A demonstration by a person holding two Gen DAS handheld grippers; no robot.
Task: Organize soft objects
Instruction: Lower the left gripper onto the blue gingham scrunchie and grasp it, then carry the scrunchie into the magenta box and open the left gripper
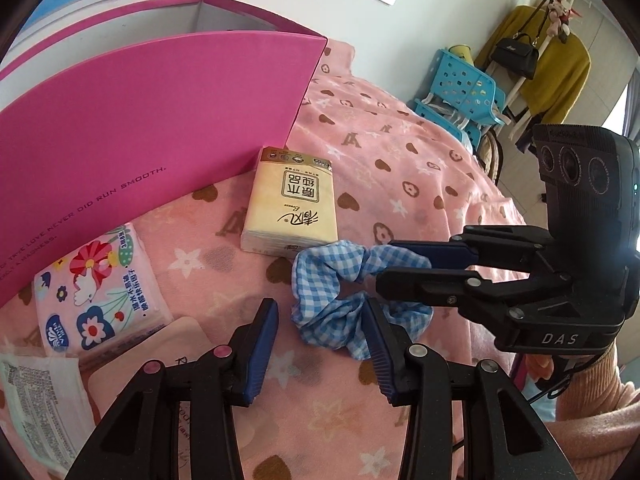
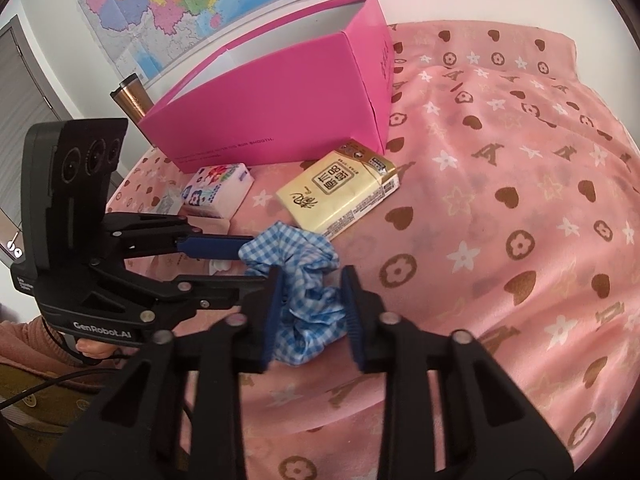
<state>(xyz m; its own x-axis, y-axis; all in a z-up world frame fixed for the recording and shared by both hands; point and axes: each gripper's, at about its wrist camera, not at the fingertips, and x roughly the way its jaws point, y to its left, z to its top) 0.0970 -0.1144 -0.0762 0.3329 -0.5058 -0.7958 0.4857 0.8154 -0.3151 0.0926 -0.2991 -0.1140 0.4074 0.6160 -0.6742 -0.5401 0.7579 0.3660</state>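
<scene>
Scrunchie, blue gingham, lies bunched on the pink blanket with both tools at it. Right gripper straddles its near part, cloth bulging between the pads; whether they pinch it cannot be told. Left gripper stands part-open, its right pad against the scrunchie's edge and the left pad clear of it, gripping nothing. Just beyond the scrunchie lies a yellow tissue pack; left of that, a floral pack. Farther back stands the open pink box.
</scene>
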